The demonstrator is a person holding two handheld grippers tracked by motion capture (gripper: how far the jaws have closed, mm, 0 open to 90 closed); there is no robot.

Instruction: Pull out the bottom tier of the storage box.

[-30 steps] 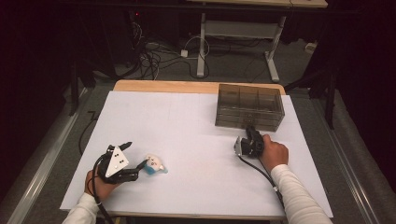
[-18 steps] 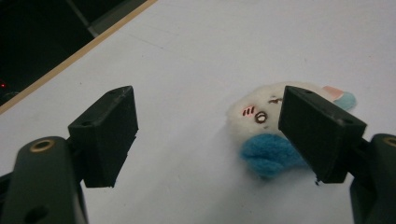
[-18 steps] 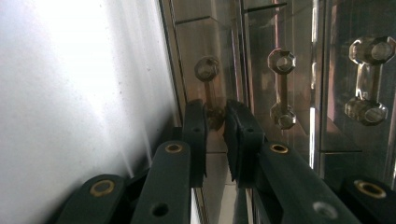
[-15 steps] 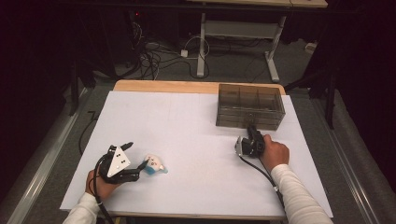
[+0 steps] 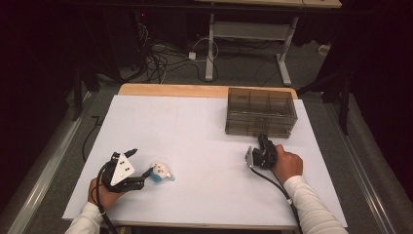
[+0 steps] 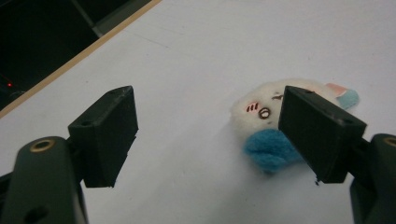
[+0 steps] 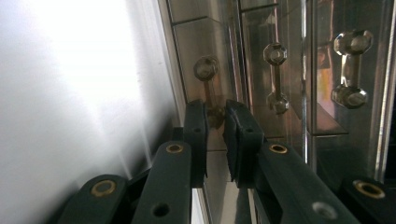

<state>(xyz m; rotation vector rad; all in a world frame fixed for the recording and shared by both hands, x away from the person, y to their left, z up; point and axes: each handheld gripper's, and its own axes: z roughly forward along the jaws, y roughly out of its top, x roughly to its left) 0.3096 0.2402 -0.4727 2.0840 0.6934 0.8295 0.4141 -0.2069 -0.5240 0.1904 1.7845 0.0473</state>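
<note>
A small white and blue plush toy (image 5: 161, 171) lies on the white table top at the front left. My left gripper (image 5: 140, 164) stands open beside it; in the left gripper view the plush toy (image 6: 262, 122) sits just behind the right-hand jaw, and the gap of the left gripper (image 6: 209, 135) holds nothing. At the right, my right gripper (image 5: 261, 142) reaches the front of a smoky clear drawer box (image 5: 261, 111). In the right gripper view, the right gripper (image 7: 215, 117) has its jaws pinched on the lowest drawer handle (image 7: 207, 79).
The white table top (image 5: 204, 141) has a wooden strip along its far edge. Behind it run cables and a desk frame on the dark floor. Two more drawer handles (image 7: 275, 79) show to the right of the gripped one.
</note>
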